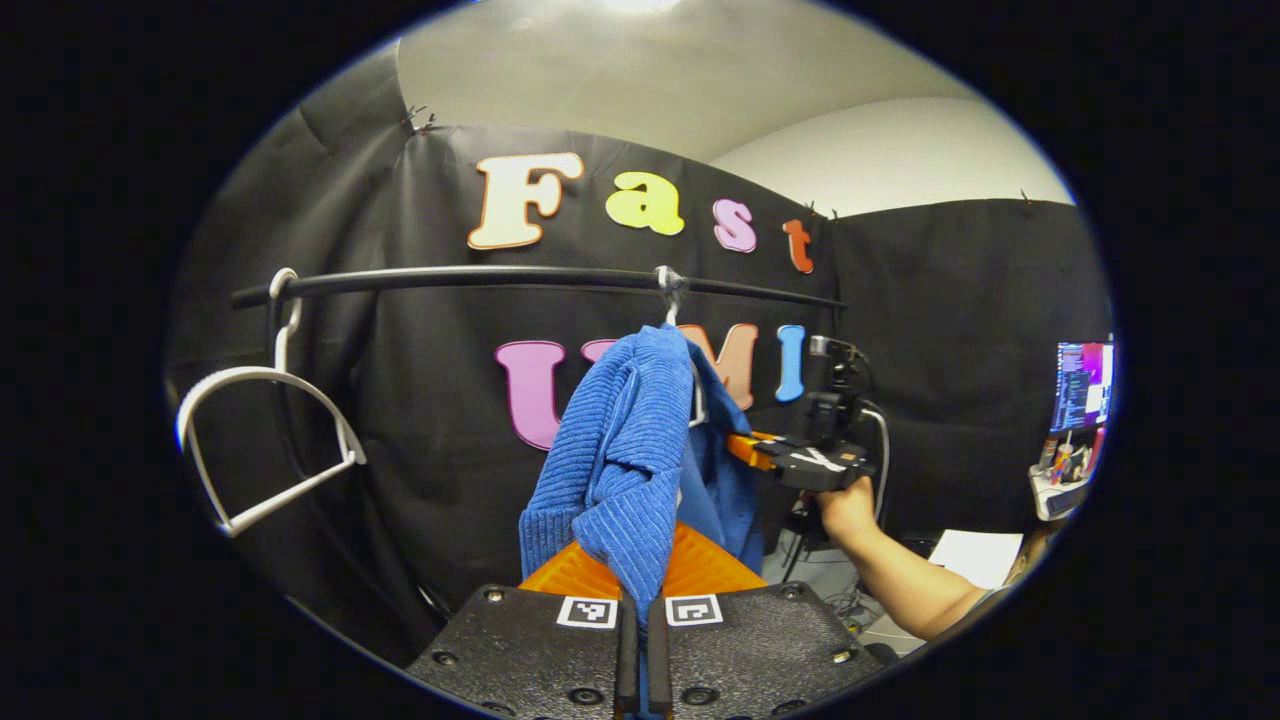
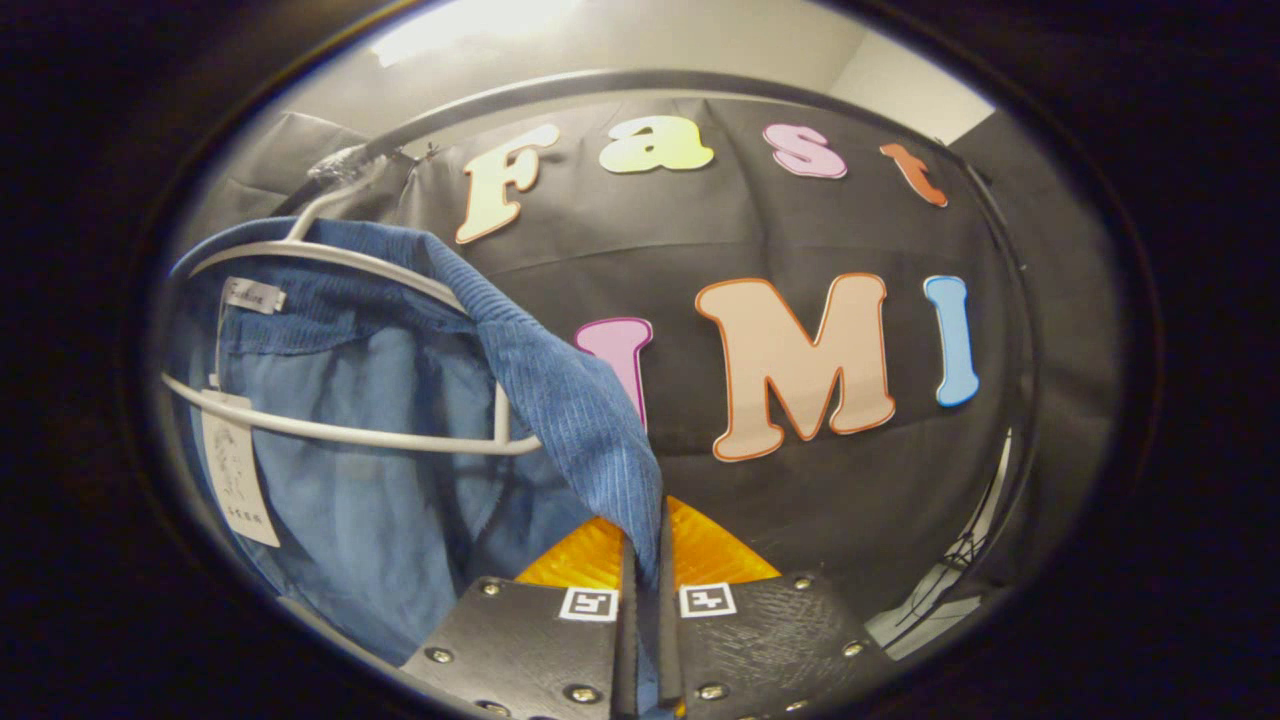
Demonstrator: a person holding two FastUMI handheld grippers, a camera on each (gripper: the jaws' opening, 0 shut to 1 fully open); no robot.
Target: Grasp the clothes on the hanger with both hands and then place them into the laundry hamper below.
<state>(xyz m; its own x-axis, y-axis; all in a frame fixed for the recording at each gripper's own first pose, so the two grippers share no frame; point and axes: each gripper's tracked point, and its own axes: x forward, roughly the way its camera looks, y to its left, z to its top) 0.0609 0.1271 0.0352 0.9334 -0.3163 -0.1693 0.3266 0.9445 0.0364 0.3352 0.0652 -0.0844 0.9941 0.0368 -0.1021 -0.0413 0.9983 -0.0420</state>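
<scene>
A blue ribbed garment [image 1: 630, 450] hangs from a white hanger on the black rail [image 1: 500, 277]. My left gripper [image 1: 640, 640] is shut on a lower fold of the garment. In the right gripper view the same blue garment [image 2: 560, 390] drapes over its white hanger [image 2: 380, 435], and my right gripper [image 2: 645, 620] is shut on the cloth's hanging edge. The right gripper [image 1: 745, 445], held by a hand [image 1: 850, 505], also shows in the left gripper view, reaching into the garment's right side.
An empty white hanger [image 1: 270, 440] hangs at the rail's left end. A monitor [image 1: 1082, 385] and a cluttered desk stand at the far right. White tags [image 2: 238, 480] dangle inside the garment. Black cloth walls close the booth behind.
</scene>
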